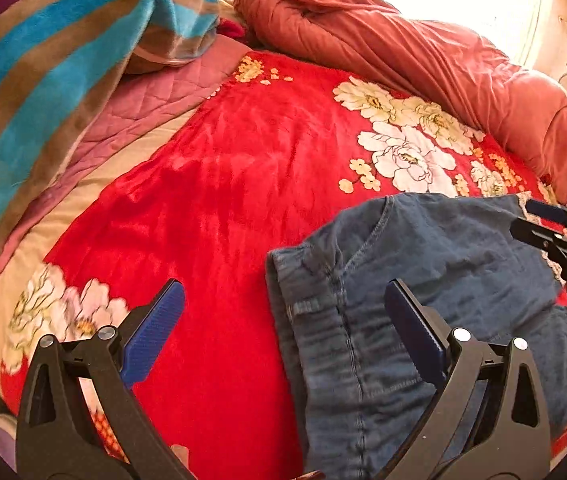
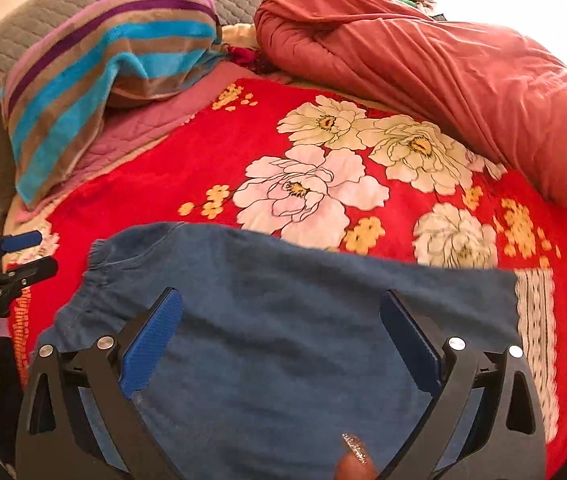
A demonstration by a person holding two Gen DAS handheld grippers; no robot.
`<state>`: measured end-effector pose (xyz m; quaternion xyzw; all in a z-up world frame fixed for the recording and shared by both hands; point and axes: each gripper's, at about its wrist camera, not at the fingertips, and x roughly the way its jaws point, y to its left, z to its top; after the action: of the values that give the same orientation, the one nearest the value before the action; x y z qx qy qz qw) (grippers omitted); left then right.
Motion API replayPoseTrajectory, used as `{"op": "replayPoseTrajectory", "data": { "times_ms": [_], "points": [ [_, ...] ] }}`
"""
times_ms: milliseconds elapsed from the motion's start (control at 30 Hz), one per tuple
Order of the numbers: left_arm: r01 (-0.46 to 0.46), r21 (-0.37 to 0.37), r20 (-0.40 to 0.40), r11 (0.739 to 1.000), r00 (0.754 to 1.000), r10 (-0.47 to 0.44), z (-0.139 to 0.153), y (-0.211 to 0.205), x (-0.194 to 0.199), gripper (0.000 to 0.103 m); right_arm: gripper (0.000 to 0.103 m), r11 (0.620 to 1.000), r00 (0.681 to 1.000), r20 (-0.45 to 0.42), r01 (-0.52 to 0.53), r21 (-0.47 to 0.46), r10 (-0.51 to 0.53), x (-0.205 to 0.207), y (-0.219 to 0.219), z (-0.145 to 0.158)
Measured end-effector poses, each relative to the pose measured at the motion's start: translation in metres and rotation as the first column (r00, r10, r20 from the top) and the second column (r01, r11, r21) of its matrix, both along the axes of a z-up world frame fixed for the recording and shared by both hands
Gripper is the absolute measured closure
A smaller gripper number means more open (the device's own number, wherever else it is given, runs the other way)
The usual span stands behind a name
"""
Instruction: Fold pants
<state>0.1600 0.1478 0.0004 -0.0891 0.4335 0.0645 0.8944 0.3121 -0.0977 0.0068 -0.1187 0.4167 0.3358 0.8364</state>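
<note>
Both grippers are hovering wide-fingered while I'm judging the blue denim pants (image 2: 283, 320): directly under my right gripper (image 2: 281, 338), rightward of my left gripper (image 1: 283, 332), long axis crosswise.

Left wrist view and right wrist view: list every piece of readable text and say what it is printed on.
"DAS": on the black body of the right gripper, at the right edge of the left wrist view; the lettering runs off the frame there.
Jeans, floral blanket, striped towel: no text visible.
</note>
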Motion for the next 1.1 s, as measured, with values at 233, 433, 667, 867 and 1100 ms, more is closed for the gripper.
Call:
{"op": "replayPoseTrajectory", "data": {
  "times_ms": [233, 433, 667, 867, 1100],
  "points": [
    [0.023, 0.015, -0.047, 1.000, 0.999, -0.023, -0.018, 0.003, 0.026, 0.009, 0.004, 0.989, 0.992, 0.022, -0.118, -0.092, 0.121, 0.016, 0.033, -0.013],
    [0.048, 0.013, -0.066, 0.999, 0.997, -0.047, -0.029, 0.004, 0.039, 0.009, 0.004, 0.967, 0.981, 0.039, -0.178, -0.180, 0.188, 0.032, 0.057, -0.024],
    [0.079, -0.011, -0.086, 0.997, 0.993, -0.080, -0.043, 0.002, 0.057, 0.027, 0.004, 0.931, 0.969, -0.013, -0.242, -0.274, 0.248, 0.053, 0.074, -0.049],
    [0.113, -0.027, -0.067, 0.993, 0.991, -0.115, -0.051, -0.001, 0.059, 0.064, 0.005, 0.900, 0.952, -0.038, -0.301, -0.314, 0.305, 0.058, 0.084, -0.063],
    [0.133, 0.001, 0.034, 0.991, 0.991, -0.133, -0.030, -0.002, 0.039, 0.073, 0.009, 0.870, 0.928, -0.015, -0.354, -0.342, 0.371, 0.050, 0.094, -0.069]
  ]
}}
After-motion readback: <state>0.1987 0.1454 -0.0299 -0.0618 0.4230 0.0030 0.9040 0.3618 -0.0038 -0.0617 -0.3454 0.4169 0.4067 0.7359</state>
